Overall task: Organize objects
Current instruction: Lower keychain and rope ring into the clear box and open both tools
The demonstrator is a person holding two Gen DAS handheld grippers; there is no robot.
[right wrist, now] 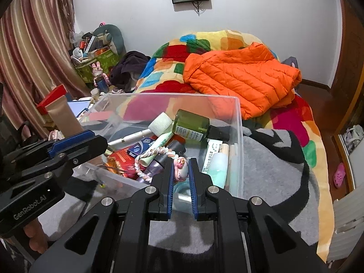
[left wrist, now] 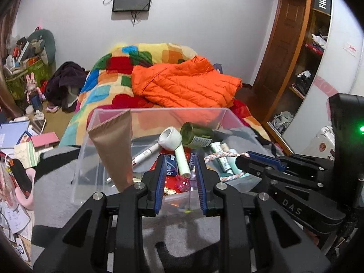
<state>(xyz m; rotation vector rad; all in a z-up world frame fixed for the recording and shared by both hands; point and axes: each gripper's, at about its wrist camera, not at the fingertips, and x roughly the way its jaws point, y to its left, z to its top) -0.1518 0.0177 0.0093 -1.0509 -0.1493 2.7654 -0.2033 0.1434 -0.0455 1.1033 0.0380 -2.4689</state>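
A clear plastic bin [left wrist: 95, 122] [right wrist: 238, 122] sits on a grey and black blanket on the bed. It holds a green glass bottle [left wrist: 200, 136] [right wrist: 191, 125], a white pen [left wrist: 145, 154], tubes, a pale green applicator [left wrist: 179, 159] and a braided pink-white cord [left wrist: 225, 154] [right wrist: 157, 150]. My left gripper [left wrist: 180, 170] is open over the bin's near wall, around the end of the pale green applicator. A beige tube [left wrist: 116, 150] [right wrist: 63, 116] stands at its left. My right gripper [right wrist: 179, 168] is shut on a small pink doll head [right wrist: 180, 167] at the end of the cord.
An orange puffer jacket [left wrist: 186, 84] [right wrist: 241, 79] lies on a multicoloured quilt [left wrist: 109, 84] behind the bin. Cluttered papers and boxes [left wrist: 20, 141] lie at left. A wooden wardrobe [left wrist: 293, 45] stands at right. A pink clog [right wrist: 339, 175] lies on the floor.
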